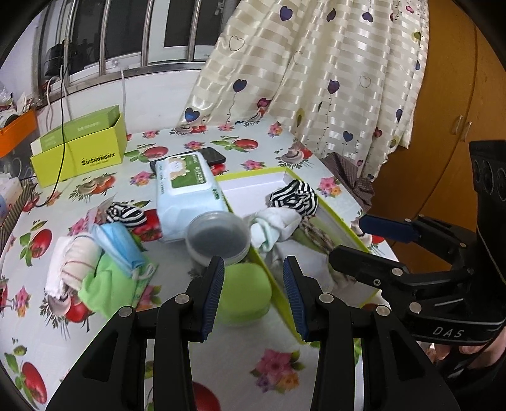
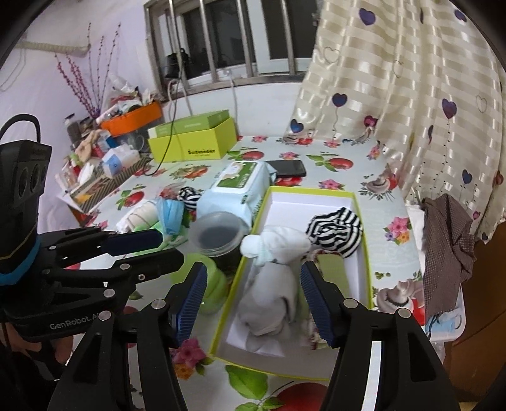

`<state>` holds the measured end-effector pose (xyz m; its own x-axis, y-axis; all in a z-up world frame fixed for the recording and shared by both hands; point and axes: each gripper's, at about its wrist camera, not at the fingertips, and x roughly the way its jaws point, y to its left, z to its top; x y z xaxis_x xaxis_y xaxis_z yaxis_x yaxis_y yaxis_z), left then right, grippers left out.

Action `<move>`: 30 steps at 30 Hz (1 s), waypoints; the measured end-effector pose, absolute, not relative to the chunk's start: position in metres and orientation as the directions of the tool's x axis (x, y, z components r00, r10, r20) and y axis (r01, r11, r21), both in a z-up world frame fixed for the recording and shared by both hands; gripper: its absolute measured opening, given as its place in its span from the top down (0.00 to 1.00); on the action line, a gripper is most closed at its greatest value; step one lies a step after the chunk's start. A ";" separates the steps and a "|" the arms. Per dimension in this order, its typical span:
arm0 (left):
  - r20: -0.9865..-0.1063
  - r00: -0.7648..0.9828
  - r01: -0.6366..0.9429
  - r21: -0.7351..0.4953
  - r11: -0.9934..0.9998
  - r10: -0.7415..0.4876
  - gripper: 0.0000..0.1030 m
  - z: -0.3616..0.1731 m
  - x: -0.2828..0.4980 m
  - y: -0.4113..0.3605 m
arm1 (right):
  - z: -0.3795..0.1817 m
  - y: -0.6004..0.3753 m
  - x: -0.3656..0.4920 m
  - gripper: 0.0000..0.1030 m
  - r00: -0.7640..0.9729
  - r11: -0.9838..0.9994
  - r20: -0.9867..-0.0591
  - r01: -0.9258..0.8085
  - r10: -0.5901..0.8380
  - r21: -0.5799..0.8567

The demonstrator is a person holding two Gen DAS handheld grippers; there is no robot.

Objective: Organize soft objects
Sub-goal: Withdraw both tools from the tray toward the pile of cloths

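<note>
Hovering open and empty, the left gripper [image 1: 253, 294] frames a green sponge [image 1: 245, 292], perhaps untouched; the right gripper [image 2: 253, 300] gapes above the white cloth [image 2: 272, 284].

Even indoor light, dark window [image 1: 132, 28], curtain [image 1: 332, 79] sheen, fisheye-bent vignetted edges

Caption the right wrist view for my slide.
Open right gripper above white cloth in the green-rimmed box.

A black phone [image 2: 286, 168] lies beside the wet-wipes pack [image 2: 240, 186] on the flowered tablecloth [image 2: 335, 167].
</note>
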<state>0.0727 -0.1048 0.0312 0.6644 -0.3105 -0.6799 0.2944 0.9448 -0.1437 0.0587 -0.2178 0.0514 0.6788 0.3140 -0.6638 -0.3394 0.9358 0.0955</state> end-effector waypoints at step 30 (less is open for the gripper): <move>-0.686 0.685 0.205 -0.141 0.969 -0.245 0.61 0.023 0.043 -0.051 | 0.052 -0.153 0.046 0.36 0.637 0.895 -0.689 -0.445 0.346 0.039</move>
